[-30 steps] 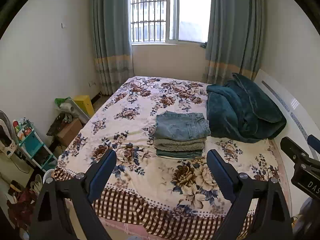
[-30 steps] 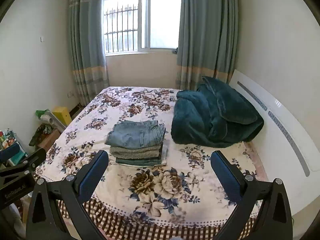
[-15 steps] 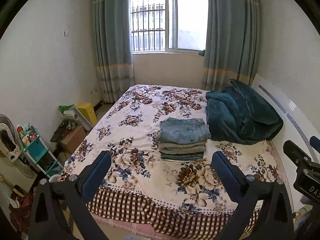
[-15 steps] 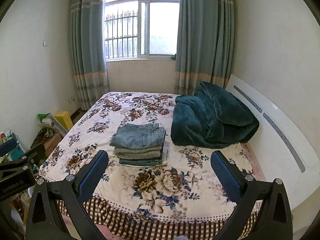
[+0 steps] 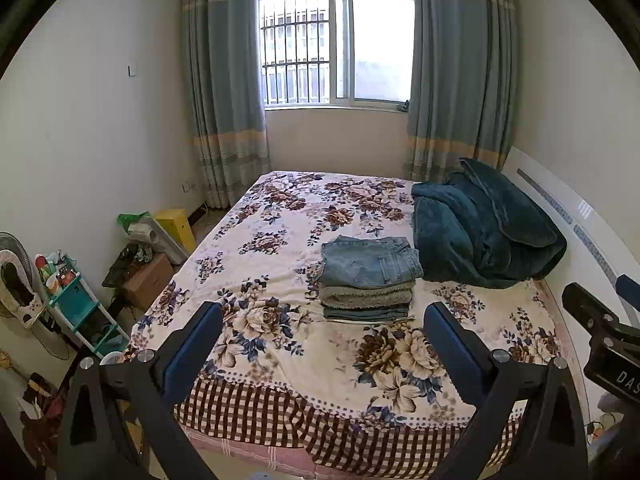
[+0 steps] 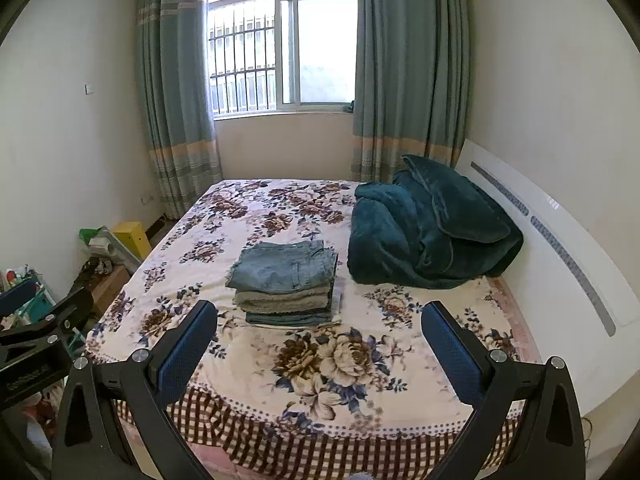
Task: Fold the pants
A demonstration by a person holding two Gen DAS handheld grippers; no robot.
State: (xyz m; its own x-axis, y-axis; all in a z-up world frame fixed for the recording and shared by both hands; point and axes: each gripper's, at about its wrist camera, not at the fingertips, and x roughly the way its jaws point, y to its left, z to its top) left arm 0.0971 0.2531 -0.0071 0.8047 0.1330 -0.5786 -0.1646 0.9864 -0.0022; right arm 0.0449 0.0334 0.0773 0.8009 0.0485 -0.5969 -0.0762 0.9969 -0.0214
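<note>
Denim-blue folded jeans (image 5: 370,260) top a neat stack of folded pants (image 6: 286,290) at the middle of a floral-covered bed (image 5: 280,344), just beside a bunched teal blanket (image 5: 480,228). Short of the bed's near edge, the left hand-held gripper (image 5: 320,334) and right hand-held gripper (image 6: 320,330) hover, fingers spread wide, gripping nothing.

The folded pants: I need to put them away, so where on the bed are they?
In both views the pants top a small stack mid-bed, just left of the teal blanket.
</note>
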